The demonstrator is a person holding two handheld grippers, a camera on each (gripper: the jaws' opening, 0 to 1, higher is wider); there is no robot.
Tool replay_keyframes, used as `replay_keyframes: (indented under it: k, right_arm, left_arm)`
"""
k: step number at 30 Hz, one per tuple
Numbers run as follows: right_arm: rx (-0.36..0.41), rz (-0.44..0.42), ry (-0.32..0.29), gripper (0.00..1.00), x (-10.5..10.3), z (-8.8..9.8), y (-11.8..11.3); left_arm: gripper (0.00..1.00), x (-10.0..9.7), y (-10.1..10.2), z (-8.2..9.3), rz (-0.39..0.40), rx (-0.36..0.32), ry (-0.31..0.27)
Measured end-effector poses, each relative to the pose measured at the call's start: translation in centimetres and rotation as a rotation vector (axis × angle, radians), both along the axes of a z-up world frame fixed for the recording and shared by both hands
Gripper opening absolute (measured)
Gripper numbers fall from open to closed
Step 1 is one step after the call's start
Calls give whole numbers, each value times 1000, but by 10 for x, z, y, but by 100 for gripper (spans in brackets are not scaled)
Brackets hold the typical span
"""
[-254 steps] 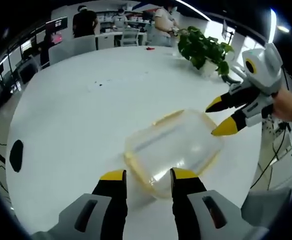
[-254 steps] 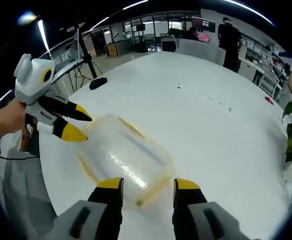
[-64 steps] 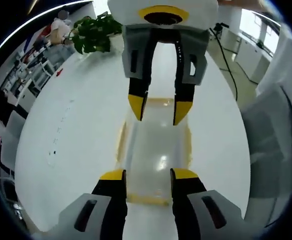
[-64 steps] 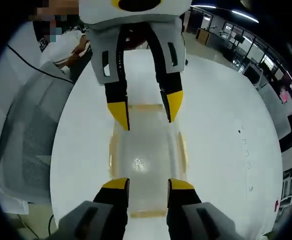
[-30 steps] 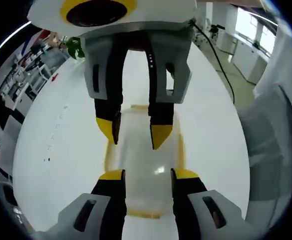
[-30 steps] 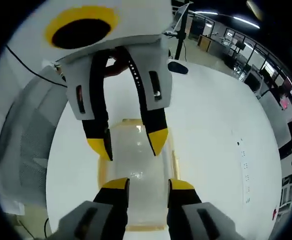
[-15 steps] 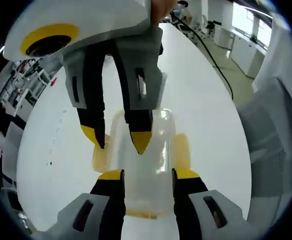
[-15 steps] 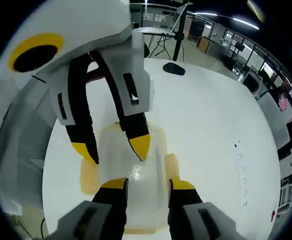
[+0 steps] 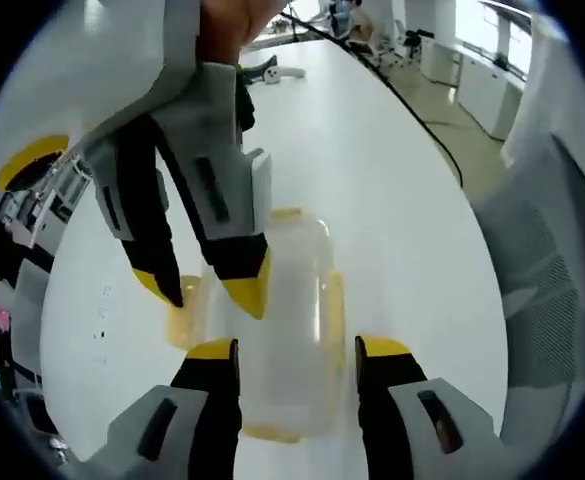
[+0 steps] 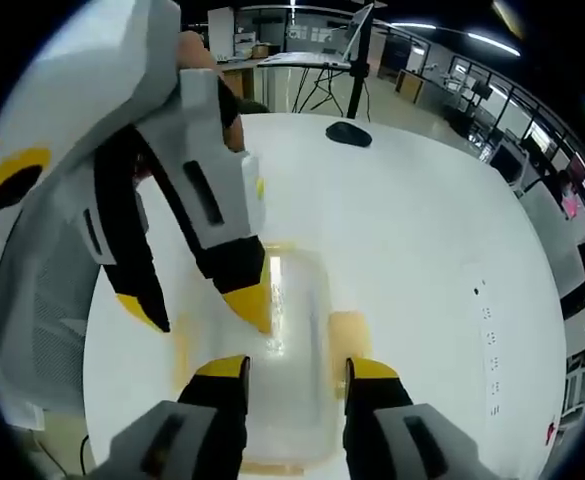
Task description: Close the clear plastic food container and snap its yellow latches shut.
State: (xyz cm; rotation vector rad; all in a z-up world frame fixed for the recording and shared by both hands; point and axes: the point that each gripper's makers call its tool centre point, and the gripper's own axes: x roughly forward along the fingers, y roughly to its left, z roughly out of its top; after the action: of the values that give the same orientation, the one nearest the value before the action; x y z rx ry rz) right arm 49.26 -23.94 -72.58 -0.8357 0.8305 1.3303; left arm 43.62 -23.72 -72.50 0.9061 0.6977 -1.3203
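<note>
The clear plastic container [image 9: 290,300] lies on the white table [image 9: 392,180], its lid on top and yellow latches [image 9: 331,306] flaring out at the sides. My left gripper [image 9: 297,350] is open, its jaws straddling the container's near end. My right gripper [image 9: 200,292] reaches in from above, open, with one tip over the lid and the other by the left latch. In the right gripper view the container [image 10: 297,320] sits between my right gripper's [image 10: 297,368] open jaws. A yellow latch [image 10: 348,336] sticks out on its right. The left gripper [image 10: 196,308] comes down from the upper left.
A grey mesh chair [image 9: 547,300] stands by the table edge, seen again as the chair [image 10: 32,300] in the right gripper view. A dark mouse-like object [image 10: 352,133] lies far out on the table. A cable [image 9: 412,95] runs along the table's edge.
Both grippers have closed in over the container from opposite ends and tilted. The left jaws stand slightly wider apart. The side latches now show flared outward.
</note>
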Motion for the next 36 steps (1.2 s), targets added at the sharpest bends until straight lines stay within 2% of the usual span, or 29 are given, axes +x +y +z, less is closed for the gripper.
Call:
replay_keyframes:
  k: [10,16,22,25,36]
  right_arm:
    - [13,-13,27,39,4,-1,3]
    - [19,-25,70,39,4,-3,4]
    - [25,-52,121,41,5,-5,6]
    - [29,-59,170,39,2,-7,7]
    - [31,-42,209,38,2,-9,7]
  left_arm:
    - [43,2,-1,-6,60,-7,-21]
    - [44,2,-3,-6,85,-16,-34]
    - [42,4,-4,-7,85,-7,-65]
    - [42,5,-5,-8,85,-4,-77]
    - [43,6,-8,-10,95,-19,-92]
